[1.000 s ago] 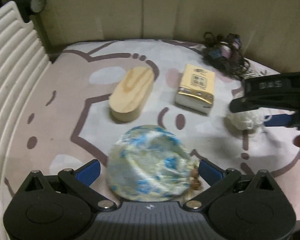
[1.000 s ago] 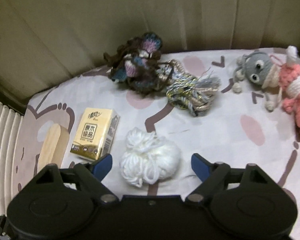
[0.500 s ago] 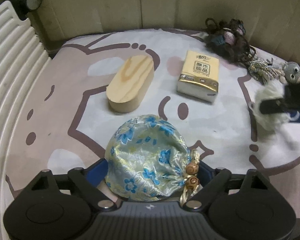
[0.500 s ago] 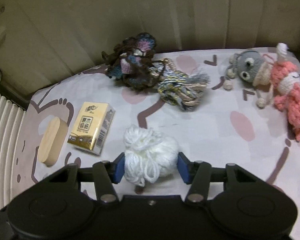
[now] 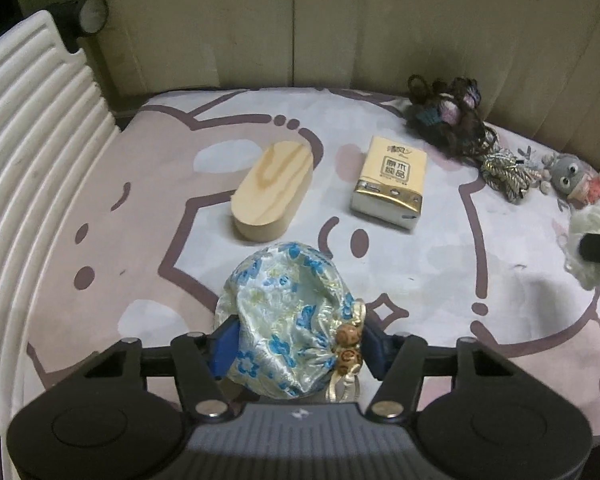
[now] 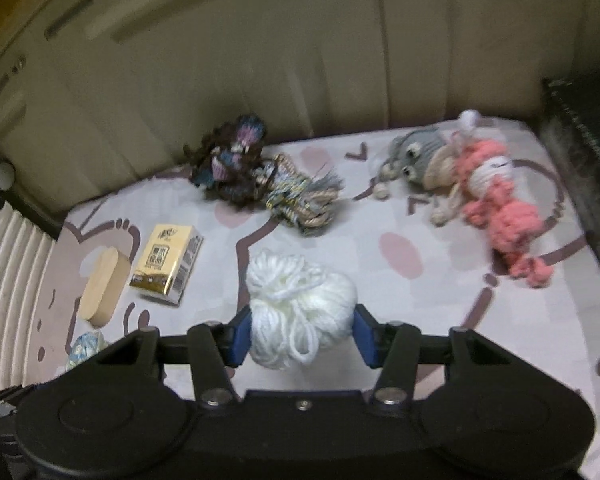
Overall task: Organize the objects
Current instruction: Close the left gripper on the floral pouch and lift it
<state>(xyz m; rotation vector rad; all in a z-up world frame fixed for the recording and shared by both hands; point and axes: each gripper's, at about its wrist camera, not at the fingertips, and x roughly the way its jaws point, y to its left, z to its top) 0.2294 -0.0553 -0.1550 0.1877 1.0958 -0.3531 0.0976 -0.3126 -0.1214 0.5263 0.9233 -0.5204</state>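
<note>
A pale satin pouch with blue flowers and two wooden beads sits between the blue pads of my left gripper. The jaws are closing and both pads press its sides. My right gripper is shut on a white yarn ball, held just above the cartoon-print sheet. In the left wrist view the yarn ball and a black finger of the right gripper show at the far right edge. The right wrist view catches the pouch at its lower left.
An oval wooden block and a yellow tissue pack lie ahead of the pouch. A dark yarn tangle, a braided cord bundle, a grey crochet toy and a pink one lie along the back. A white ribbed rack borders the left.
The left jaws have closed in from wide open onto the pouch. The right jaws have closed on the yarn ball and carried it up and to the right.
</note>
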